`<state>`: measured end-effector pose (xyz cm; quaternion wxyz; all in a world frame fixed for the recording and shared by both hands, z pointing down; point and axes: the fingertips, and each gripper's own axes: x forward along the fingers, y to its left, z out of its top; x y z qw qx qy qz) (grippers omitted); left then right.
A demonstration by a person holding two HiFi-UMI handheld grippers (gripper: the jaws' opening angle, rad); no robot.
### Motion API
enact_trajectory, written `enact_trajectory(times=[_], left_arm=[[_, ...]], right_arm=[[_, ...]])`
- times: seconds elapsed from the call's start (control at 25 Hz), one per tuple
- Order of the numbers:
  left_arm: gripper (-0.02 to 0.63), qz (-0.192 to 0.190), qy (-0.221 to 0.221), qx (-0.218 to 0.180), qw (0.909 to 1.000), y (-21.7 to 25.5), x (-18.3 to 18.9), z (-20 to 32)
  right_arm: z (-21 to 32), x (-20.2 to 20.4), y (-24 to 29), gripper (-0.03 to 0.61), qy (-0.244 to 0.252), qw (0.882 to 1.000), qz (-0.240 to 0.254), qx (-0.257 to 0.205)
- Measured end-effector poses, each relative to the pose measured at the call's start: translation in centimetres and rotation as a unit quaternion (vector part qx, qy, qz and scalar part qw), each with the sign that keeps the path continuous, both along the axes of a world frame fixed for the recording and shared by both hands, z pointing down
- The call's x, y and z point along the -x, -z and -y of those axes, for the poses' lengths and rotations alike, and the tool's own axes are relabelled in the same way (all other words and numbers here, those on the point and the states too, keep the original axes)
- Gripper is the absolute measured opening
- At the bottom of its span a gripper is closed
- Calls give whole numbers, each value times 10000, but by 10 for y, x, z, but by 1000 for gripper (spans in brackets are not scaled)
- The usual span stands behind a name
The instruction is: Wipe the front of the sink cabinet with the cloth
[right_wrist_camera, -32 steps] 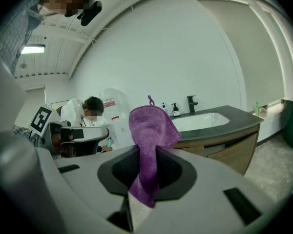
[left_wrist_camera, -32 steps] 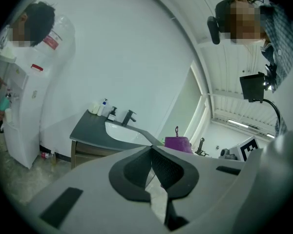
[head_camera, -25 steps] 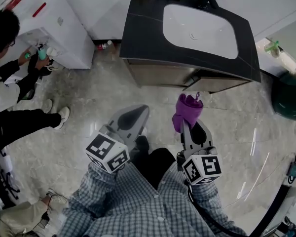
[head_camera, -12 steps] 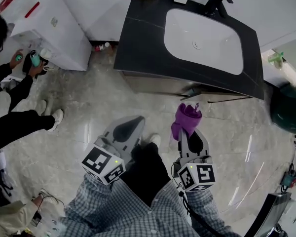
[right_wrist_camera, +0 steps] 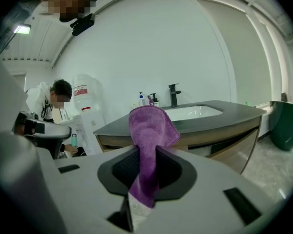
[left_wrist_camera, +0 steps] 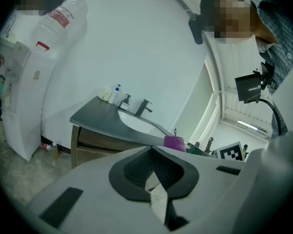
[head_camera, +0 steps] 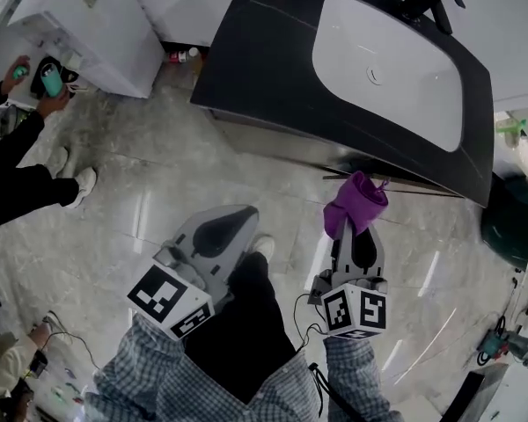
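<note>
Right gripper view shows right hand-held gripper (right_wrist_camera: pixel 147 152) clamping purple cloth (right_wrist_camera: pixel 149 122).

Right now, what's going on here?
A person holds a gripper in each hand, facing the sink cabinet. The right gripper is shut on a purple cloth, which is raised toward the cabinet's front but apparently short of touching it. The left gripper is shut with nothing in it, held off to the side. Wiping doesn't look to have begun.
</note>
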<state>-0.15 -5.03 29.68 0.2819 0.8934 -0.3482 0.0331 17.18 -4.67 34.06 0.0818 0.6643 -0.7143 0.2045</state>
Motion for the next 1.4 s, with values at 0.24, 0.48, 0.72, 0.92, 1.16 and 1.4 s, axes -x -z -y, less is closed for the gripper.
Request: enact_trajectory(times=[0.24,0.48,0.72,0.92,1.16,1.4], left_arm=[[11,93,217,116,9997,-33,1,6],[11,104,203,222,9995,-48,-14,3],[11,93,133,248,9996,-53,-28,-1],[11,142,195,294,9993,-59,-29,1],[11,167,358,330,9987,-62,-23,1],[11,314,388,287,9983,-64,-16,-3]], right_arm=[[8,-46,-32,74,-446,9988,-174,-35],[18,-94,-46,74,-951,9948,-366,-72],[27,-122,-60,73,-1266,9906,-517,9],[43,-124,-75,74,-1355,9896,-476,41],[68,-118,-81,74,-1346,9900,-430,27],[85,-102,-85,73,-1223,9918,-365,26]])
